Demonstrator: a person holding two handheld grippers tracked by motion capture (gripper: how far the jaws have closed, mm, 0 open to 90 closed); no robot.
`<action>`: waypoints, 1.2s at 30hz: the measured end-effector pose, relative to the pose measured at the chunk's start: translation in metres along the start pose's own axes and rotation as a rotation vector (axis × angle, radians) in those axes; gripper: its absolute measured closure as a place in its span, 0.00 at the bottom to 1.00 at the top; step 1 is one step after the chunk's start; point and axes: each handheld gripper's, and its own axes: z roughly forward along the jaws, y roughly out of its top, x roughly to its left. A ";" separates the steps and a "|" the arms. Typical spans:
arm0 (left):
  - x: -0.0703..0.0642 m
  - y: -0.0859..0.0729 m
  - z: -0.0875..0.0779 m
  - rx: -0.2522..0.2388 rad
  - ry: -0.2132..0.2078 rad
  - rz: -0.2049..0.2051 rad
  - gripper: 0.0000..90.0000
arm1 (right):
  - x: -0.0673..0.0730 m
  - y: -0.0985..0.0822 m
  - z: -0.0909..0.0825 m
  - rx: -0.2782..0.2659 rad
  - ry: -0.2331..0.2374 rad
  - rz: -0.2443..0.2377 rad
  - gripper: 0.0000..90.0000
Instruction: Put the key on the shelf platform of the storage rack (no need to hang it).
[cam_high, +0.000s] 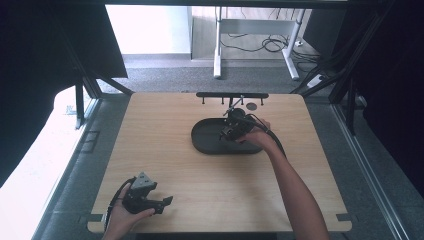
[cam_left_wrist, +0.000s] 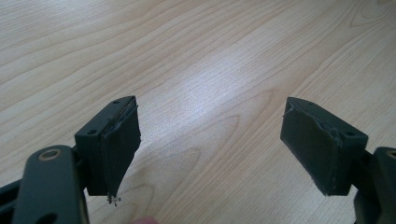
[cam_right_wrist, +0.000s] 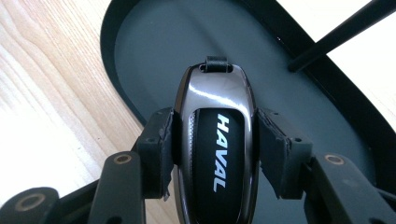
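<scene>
Jaws around key fob (cam_right_wrist: 215, 144), over tray (cam_right_wrist: 140, 42).

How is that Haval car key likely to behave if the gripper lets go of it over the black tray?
The key fob looks rigid and glossy, so it could slip between the right gripper's pads. Its rounded, flattish body would probably slide rather than roll. The raised rim of the tray should likely keep it in.

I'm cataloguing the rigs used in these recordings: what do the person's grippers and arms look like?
Both are black handheld two-jaw tools. The left gripper carries a grey three-cornered plate on top and trails a black cable. Its jaws end in blocky dark pads with frayed edges and small screw holes. The right gripper trails a black cable too. Both forearms are bare, without sleeves.
</scene>
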 end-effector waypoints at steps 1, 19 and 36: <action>0.000 0.000 0.000 -0.004 -0.001 -0.004 0.23 | 0.000 0.000 0.002 0.002 -0.001 0.000 0.55; 0.001 -0.001 0.000 0.004 0.000 -0.003 0.23 | -0.005 -0.002 0.023 0.044 -0.033 -0.024 0.55; 0.001 -0.001 0.003 0.008 0.000 -0.005 0.23 | -0.015 -0.015 0.040 0.087 -0.057 -0.043 0.55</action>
